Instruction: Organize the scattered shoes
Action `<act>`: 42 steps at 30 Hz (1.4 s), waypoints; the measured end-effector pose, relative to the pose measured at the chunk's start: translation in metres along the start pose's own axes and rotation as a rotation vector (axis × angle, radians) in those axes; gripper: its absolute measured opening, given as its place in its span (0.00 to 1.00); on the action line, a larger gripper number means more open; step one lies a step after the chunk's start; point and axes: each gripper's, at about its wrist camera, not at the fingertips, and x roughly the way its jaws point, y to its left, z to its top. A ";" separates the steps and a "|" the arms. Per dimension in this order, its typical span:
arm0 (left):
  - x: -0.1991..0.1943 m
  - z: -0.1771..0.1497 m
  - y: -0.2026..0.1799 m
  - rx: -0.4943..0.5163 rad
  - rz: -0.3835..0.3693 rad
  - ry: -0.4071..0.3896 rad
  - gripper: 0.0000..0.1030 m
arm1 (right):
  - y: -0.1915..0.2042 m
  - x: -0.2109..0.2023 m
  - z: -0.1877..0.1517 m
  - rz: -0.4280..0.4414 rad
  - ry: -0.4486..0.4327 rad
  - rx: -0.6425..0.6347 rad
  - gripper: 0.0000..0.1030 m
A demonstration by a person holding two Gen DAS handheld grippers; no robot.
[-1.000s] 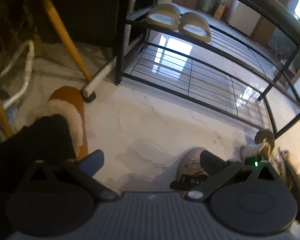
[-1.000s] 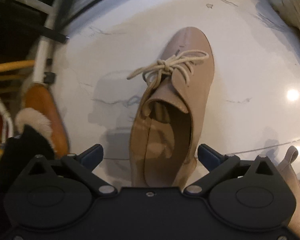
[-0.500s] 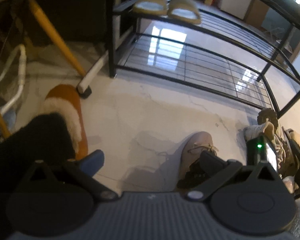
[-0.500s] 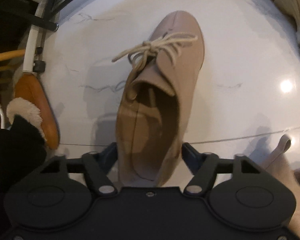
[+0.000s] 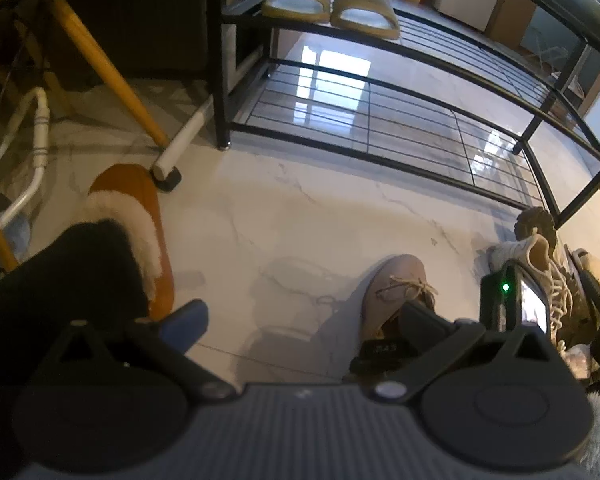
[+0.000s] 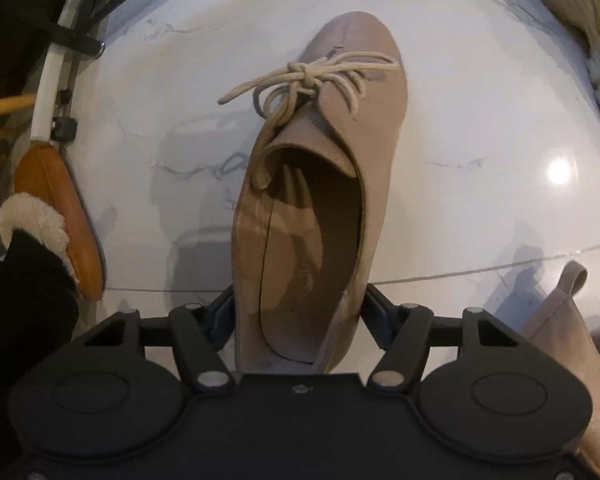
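Tan suede lace-up shoe [image 6: 324, 184] sits at centre of the right wrist view on the white marble floor [image 6: 480, 120], toe pointing to top of frame, heel end squeezed between both fingers of the right tool [image 6: 300, 312], which is closed onto its sides. Laces tied in a bow near the toe. At lower right, another tan shoe [image 6: 572, 360] is partly cut off. At left edge, an orange fur-lined slipper [image 6: 60, 208] lies beside a white pipe.

Left wrist view: left tool [image 5: 304, 320] is spread wide, nothing between its fingers, low over the floor at bottom of frame. Black wire shoe rack [image 5: 400, 120] fills upper right; a pair of beige slides [image 5: 332, 10] sits on its shelf at top centre. White sneakers [image 5: 540, 264] pile at right edge.
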 end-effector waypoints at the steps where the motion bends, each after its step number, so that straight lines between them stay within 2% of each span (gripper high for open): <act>1: -0.001 0.000 -0.001 0.004 0.000 -0.005 0.99 | 0.000 0.001 0.001 0.005 -0.002 0.016 0.63; 10: -0.007 0.002 0.002 -0.005 0.009 -0.043 0.99 | -0.001 0.011 0.006 0.053 -0.022 0.163 0.63; 15: -0.008 0.003 0.005 -0.015 0.018 -0.054 0.99 | 0.001 0.024 0.021 0.158 -0.014 0.338 0.63; 20: -0.007 0.005 0.008 -0.024 0.022 -0.053 0.99 | 0.001 0.034 0.031 0.242 -0.002 0.423 0.66; 21: -0.006 0.004 0.008 -0.024 0.022 -0.051 0.99 | 0.001 0.032 0.031 0.245 0.007 0.407 0.69; 24: -0.005 0.004 0.007 -0.023 0.022 -0.045 0.99 | 0.004 0.021 0.027 0.224 0.041 0.303 0.85; 36: -0.001 0.001 0.006 -0.030 0.022 -0.017 0.99 | 0.014 -0.022 0.013 0.137 0.172 -0.111 0.95; 38: 0.000 0.001 0.006 -0.031 0.016 -0.011 0.99 | 0.027 -0.039 0.005 0.037 0.159 -0.340 0.96; 42: 0.004 -0.002 0.003 -0.024 0.008 0.017 0.99 | 0.045 -0.057 -0.002 -0.136 0.051 -0.692 0.97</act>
